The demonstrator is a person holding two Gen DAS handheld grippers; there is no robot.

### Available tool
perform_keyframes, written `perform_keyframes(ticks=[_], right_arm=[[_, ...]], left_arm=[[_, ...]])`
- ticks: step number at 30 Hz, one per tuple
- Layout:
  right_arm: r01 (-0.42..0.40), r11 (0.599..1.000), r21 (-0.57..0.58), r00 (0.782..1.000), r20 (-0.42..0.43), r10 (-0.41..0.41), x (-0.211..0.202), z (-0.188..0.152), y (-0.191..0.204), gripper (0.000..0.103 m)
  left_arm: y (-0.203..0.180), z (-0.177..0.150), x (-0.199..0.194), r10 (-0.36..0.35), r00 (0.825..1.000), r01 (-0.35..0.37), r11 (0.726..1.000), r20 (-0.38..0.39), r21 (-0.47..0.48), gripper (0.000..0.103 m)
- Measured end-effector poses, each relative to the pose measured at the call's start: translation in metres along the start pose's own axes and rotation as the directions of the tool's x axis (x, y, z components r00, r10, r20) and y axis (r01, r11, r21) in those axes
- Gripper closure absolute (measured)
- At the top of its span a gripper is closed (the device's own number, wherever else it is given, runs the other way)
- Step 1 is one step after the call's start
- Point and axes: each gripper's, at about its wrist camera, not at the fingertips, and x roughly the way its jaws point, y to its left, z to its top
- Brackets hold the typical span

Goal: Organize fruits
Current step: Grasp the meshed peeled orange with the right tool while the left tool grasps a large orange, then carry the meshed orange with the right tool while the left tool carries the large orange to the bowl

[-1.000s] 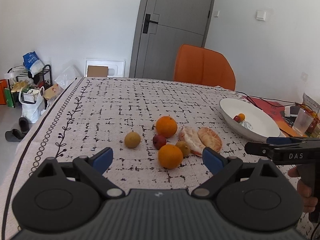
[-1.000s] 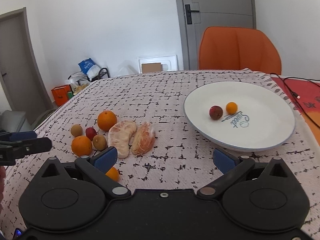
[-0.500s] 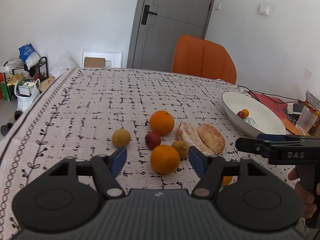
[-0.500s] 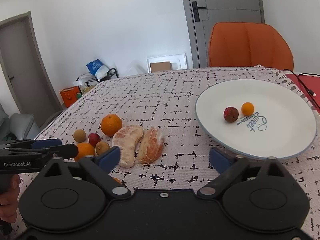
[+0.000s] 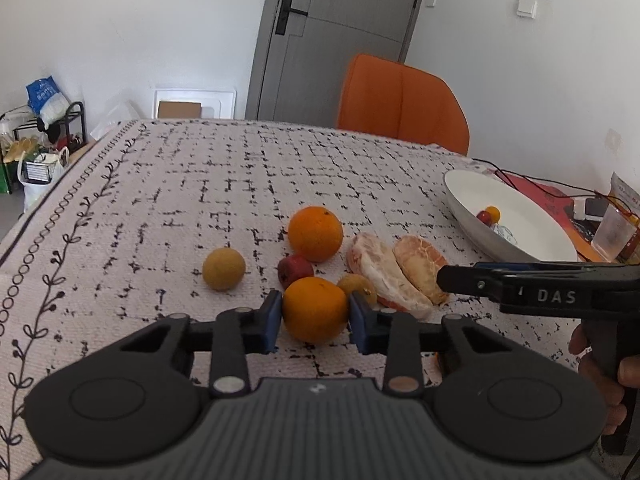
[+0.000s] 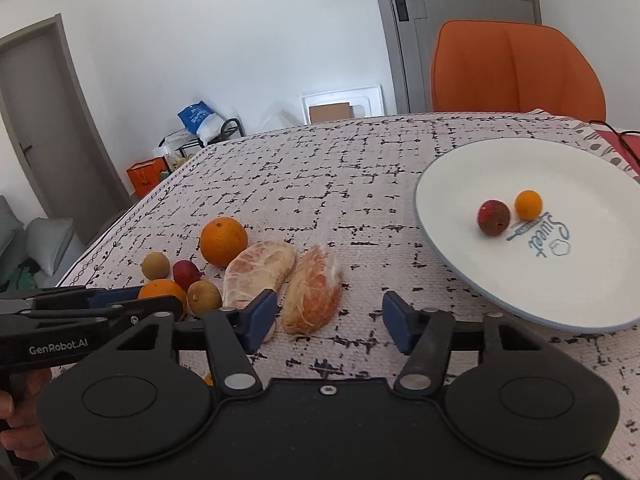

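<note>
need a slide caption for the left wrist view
Left gripper closes on an orange among fruit on the table.

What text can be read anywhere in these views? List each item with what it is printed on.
"DAS": side of the right gripper, seen from the left wrist.
"GenRobot.AI": side of the left gripper, seen from the right wrist.
"Sweet": blue script inside the white plate.
Print on the blue-and-white bag by the wall: too small to read.

Orange chair (image 5: 402, 104), grey door (image 5: 332, 36), patterned tablecloth (image 5: 224, 184), plastic cup (image 5: 611, 232)
</note>
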Motion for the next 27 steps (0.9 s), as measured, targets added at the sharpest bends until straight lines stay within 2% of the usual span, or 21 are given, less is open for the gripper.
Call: perform_keyframes(ticks=[9, 16, 19, 21, 24, 27], right_arm=[[0.015, 0.999, -0.03, 1.0, -0.015, -0.015, 0.018, 0.005, 0.009, 0.056], [0.027, 0.998, -0.056, 1.0, -0.01, -0.027, 0.024, 0.008, 0.016, 0.058], [0.036, 0.997, -0.068, 0.999, -0.003, -0.036, 0.025, 0.007, 0.018, 0.061], [0.057, 0.994, -0.089, 0.998, -0.006, -0.058, 0.026, 0.007, 0.02, 0.069], [0.081, 0.986, -0.146, 0.997, -0.002, -0.083, 0.025, 0.003, 0.026, 0.071], [0.084, 0.985, -0.148, 0.996, -0.002, -0.086, 0.023, 0.002, 0.025, 0.073]], left_arm=[[0.016, 0.005, -0.006, 0.031, 0.999, -0.03, 0.999, 0.017, -0.038, 0.069], [0.025, 0.007, -0.008, 0.041, 0.999, -0.04, 0.997, 0.023, -0.059, 0.069], [0.026, 0.007, -0.008, 0.042, 0.999, -0.04, 0.997, 0.021, -0.062, 0.069], [0.026, 0.006, -0.008, 0.042, 0.999, -0.041, 0.997, 0.02, -0.063, 0.069], [0.025, 0.006, -0.01, 0.04, 0.999, -0.039, 0.997, 0.025, -0.061, 0.069], [0.022, 0.007, -0.013, 0.037, 0.999, -0.035, 0.998, 0.032, -0.054, 0.069]])
